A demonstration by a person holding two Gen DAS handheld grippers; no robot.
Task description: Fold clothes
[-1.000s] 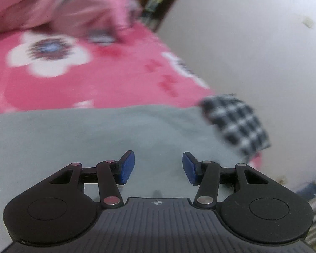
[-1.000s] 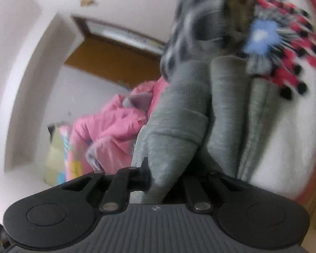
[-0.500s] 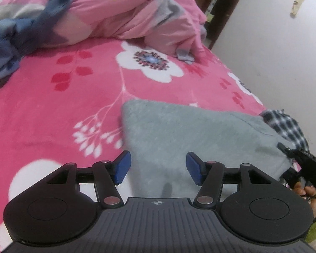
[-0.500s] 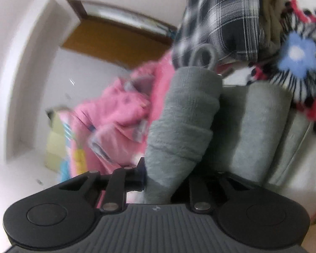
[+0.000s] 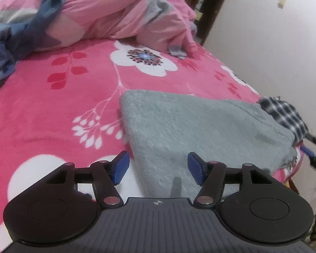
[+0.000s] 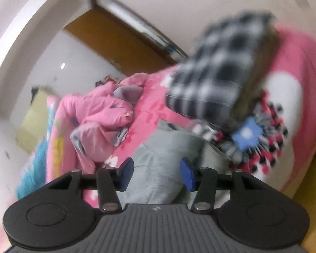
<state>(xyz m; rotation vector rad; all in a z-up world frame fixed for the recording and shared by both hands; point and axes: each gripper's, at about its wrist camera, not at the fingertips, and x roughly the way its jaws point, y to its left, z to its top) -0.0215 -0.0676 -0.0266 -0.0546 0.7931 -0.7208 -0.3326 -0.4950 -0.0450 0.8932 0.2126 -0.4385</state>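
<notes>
A folded grey garment (image 5: 200, 126) lies flat on the pink flowered bedspread (image 5: 52, 97). My left gripper (image 5: 158, 168) hovers open over its near edge, nothing between the blue pads. In the right wrist view the same grey garment (image 6: 158, 168) lies just ahead of my right gripper (image 6: 157, 174), which is open with cloth showing between the fingers but not pinched. A black-and-white checked garment (image 6: 217, 78) sits folded beyond it; it also shows at the bed's right edge (image 5: 284, 113).
A heap of pink bedding and blue cloth (image 5: 94, 16) fills the far end of the bed. A white wall (image 5: 273, 42) runs close along the right side. A wooden door (image 6: 115, 40) stands beyond the bed.
My right gripper has opened and let go of the grey garment, which now lies on the bed. The left gripper stays open and has drawn back slightly.
</notes>
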